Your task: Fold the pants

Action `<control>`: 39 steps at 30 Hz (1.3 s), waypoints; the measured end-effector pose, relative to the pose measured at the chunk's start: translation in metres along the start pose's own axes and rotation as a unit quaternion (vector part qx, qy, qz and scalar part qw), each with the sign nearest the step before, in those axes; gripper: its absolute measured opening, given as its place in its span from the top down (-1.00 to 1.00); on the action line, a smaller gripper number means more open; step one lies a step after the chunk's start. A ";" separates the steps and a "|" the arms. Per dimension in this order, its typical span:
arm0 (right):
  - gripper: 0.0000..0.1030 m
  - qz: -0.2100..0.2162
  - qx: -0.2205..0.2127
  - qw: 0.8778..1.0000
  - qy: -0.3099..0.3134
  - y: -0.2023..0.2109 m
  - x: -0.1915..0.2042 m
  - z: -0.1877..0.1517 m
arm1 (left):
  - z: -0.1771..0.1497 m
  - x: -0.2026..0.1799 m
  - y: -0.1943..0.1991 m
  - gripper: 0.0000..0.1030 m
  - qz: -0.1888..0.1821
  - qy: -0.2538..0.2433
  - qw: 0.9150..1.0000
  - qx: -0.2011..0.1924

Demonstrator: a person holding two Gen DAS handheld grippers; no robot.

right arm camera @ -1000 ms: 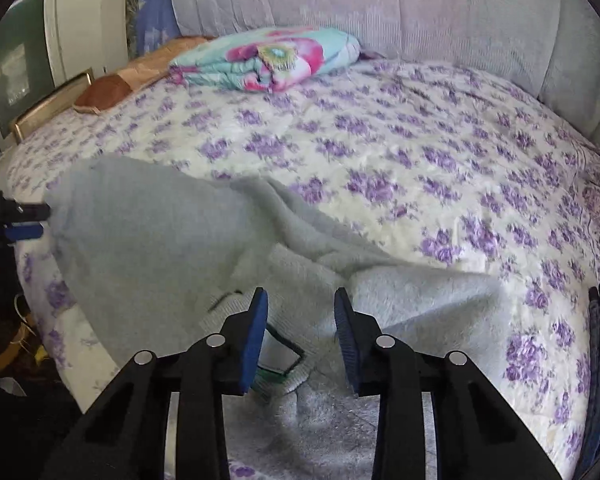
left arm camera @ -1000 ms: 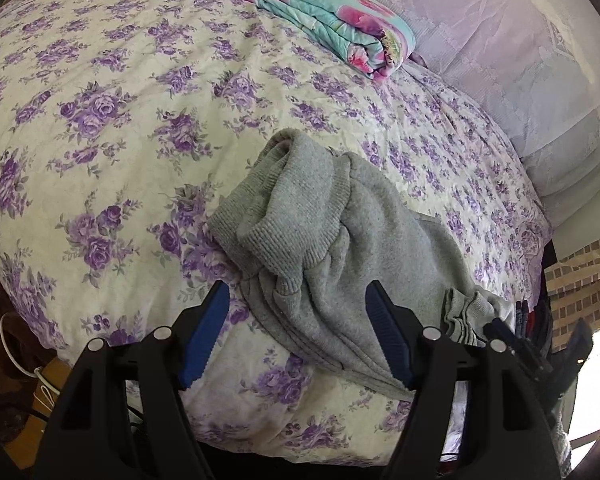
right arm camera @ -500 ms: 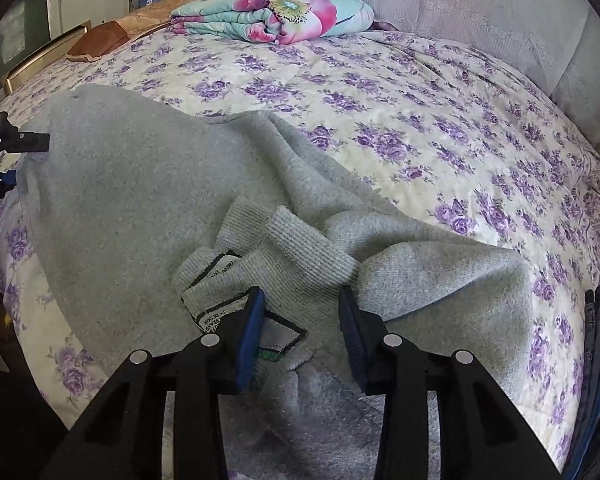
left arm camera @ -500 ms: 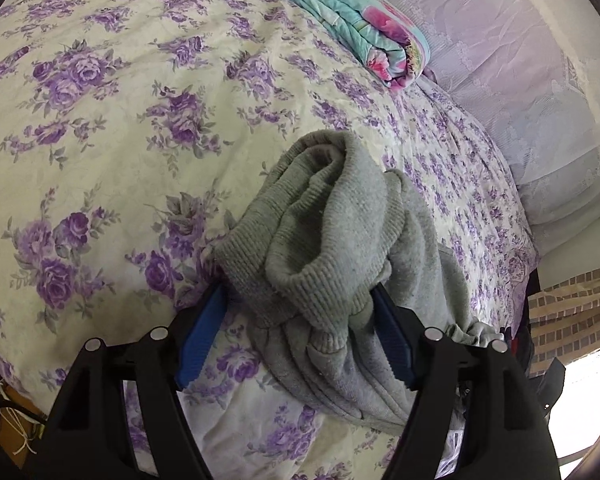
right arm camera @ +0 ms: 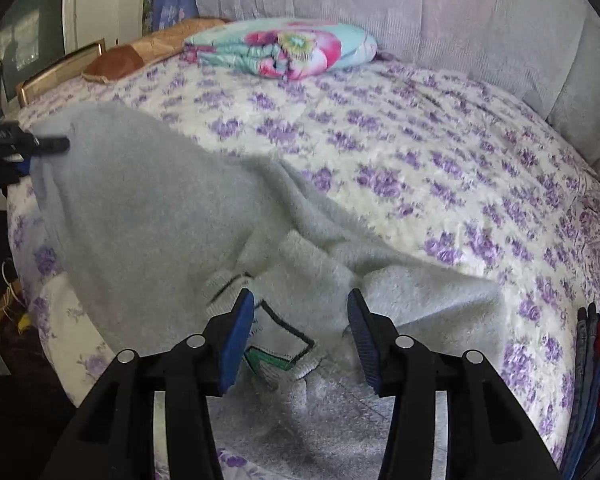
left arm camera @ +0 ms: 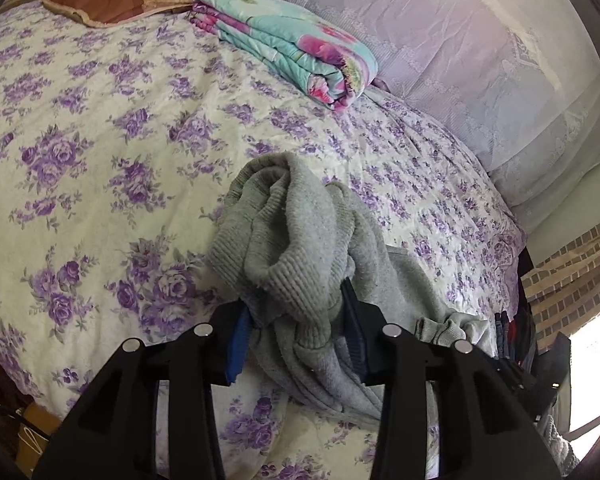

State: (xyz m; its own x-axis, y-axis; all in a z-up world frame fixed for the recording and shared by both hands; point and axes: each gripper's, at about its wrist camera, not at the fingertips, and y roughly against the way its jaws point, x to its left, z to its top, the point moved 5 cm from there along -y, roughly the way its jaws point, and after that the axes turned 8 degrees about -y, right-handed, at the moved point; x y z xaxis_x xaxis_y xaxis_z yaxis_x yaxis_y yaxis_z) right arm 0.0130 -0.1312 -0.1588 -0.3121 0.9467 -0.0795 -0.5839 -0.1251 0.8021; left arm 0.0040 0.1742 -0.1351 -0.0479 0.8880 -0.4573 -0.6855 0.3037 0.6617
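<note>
Grey sweatpants (right arm camera: 160,216) lie crumpled near the front edge of a bed with a purple-flowered cover (right arm camera: 420,152). In the left wrist view, my left gripper (left arm camera: 296,332) is shut on the bunched ribbed cuffs of the pants (left arm camera: 284,248) and holds them up off the cover. The left gripper also shows at the far left of the right wrist view (right arm camera: 16,148), at the pant-leg end. My right gripper (right arm camera: 300,332) is open, its jaws on either side of the waistband with the label (right arm camera: 280,344), not closed on it.
A folded turquoise and pink blanket (left arm camera: 292,48) and a brown cushion (left arm camera: 112,0) lie at the back of the bed. A lilac-covered headboard (right arm camera: 420,12) rises behind. Dark clothes (right arm camera: 588,368) hang at the bed's right edge. The bed's front edge drops off on the left.
My left gripper has closed on the cuffs and lifted them. My right gripper has stayed open over the waistband, pulling back slightly.
</note>
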 end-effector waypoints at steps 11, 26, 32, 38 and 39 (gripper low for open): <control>-0.21 0.053 -0.021 0.996 -0.066 0.011 -0.021 -0.005 | 0.026 -0.101 0.037 0.25 -0.011 -0.146 0.988 -0.050; -0.30 0.036 -0.056 0.948 -0.312 0.046 -0.156 -0.063 | 0.003 -0.282 0.003 0.29 -0.075 -0.340 0.937 -0.030; -0.30 0.009 -0.065 0.927 -0.370 0.062 -0.201 -0.104 | -0.039 -0.340 -0.035 0.42 -0.111 -0.397 0.911 0.014; -0.30 -0.014 -0.067 0.913 -0.403 0.076 -0.234 -0.134 | -0.105 -0.368 -0.097 0.42 -0.111 -0.451 0.881 0.088; -0.30 -0.015 -0.066 0.912 -0.405 0.077 -0.238 -0.137 | -0.115 -0.368 -0.105 0.42 -0.109 -0.454 0.879 0.097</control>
State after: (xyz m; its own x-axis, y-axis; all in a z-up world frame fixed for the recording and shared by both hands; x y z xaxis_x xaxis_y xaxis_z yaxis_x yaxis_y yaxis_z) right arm -0.0607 -0.4070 -0.1591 0.3300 0.8522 0.4060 -0.6855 -0.0793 0.7237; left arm 0.0104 -0.2242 -0.1049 0.7287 0.6846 0.0181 -0.4653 0.4755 0.7466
